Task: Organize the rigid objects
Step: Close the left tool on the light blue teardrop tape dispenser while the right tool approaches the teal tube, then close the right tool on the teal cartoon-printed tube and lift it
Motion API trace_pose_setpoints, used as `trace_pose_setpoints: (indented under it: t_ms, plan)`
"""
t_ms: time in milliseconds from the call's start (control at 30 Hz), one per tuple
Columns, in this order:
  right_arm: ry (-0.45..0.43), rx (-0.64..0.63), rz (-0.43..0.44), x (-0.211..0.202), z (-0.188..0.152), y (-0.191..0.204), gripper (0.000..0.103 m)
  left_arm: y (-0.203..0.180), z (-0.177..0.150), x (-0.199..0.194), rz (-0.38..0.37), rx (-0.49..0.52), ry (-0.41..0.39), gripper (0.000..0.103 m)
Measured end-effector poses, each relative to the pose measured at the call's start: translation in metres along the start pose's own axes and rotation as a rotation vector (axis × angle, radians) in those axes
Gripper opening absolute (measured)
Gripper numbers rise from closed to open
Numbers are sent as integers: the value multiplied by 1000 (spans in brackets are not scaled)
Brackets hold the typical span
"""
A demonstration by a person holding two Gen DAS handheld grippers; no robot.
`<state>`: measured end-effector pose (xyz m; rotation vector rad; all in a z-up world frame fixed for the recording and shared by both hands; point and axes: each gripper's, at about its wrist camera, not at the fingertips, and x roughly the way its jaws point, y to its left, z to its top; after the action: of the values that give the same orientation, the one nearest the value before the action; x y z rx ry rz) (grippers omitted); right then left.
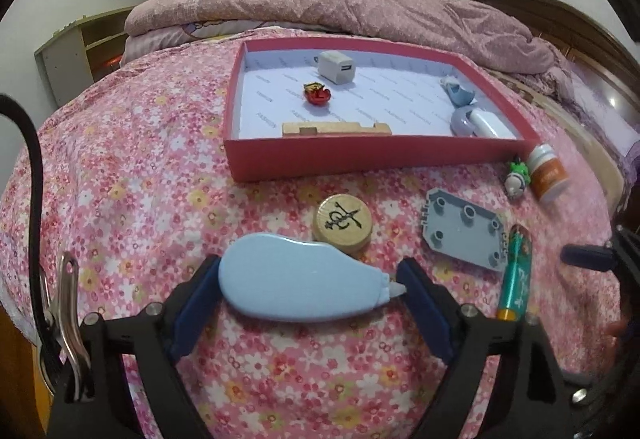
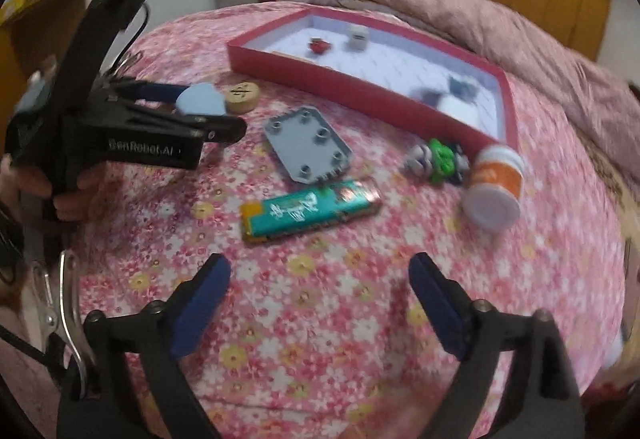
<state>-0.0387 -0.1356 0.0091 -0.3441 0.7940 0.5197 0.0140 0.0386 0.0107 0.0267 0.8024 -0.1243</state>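
Left wrist view
My left gripper [image 1: 310,279]: released, jaws spread wide, the pale blue correction tape [image 1: 296,279] lying between them on the bed; I cannot tell whether the pads touch it.
Landmark: the red tray [image 1: 360,159] on the flowered bedspread [image 1: 140,159].
Inside the tray: white charger cube [image 1: 337,68] near the far wall; small red ornament [image 1: 317,94] in front of it; wooden block [image 1: 336,128] against the near wall; blue-grey clip [image 1: 458,92] and a white-and-lilac piece [image 1: 476,123] at the right side.
Near side of the tray: round wooden chess piece [image 1: 343,225], touching the correction tape's far edge; grey plate [image 1: 464,233] to its right; teal wrapped bar [image 1: 516,271] beside the plate.
Tray's near right corner: green-and-white toy [image 1: 516,181] and orange-labelled bottle [image 1: 548,173] lying just outside it.

Right wrist view
My right gripper [image 2: 320,275]: released, jaws wide apart with nothing between them, only bedspread [image 2: 320,319] below.
Near side of the tray [image 2: 360,91]: teal bar [image 2: 310,209] ahead of my jaws, grey plate [image 2: 309,145] between bar and tray.
Tray's right corner: toy [image 2: 438,159] and bottle [image 2: 496,185] on its side.
Left of the tray: my left gripper [image 2: 208,111] over the correction tape [image 2: 200,99], chess piece [image 2: 242,95] just beyond.
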Motion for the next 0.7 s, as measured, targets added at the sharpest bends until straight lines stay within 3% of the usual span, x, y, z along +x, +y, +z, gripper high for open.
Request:
trace_pose_setpoints:
  t_ms: [167,333,433,533,700]
  plan:
    - [21,-40,15,15,7,5,103,4,-6,-8,-1,-15,-6,90]
    - [5,-69,-33,21,21,1,103,8,-7,-11,-3,-31,-5,90]
    - [10,-73,-17,27,27,-2,101,12,-7,-12,-2,-52,-9,90]
    - [11,-1,54,30,27,-9,94,14,-7,-14,-7,-68,-9,90]
    - [-50,19,37,26,19,-6,90,16,-7,-16,-6,-82,-8,90]
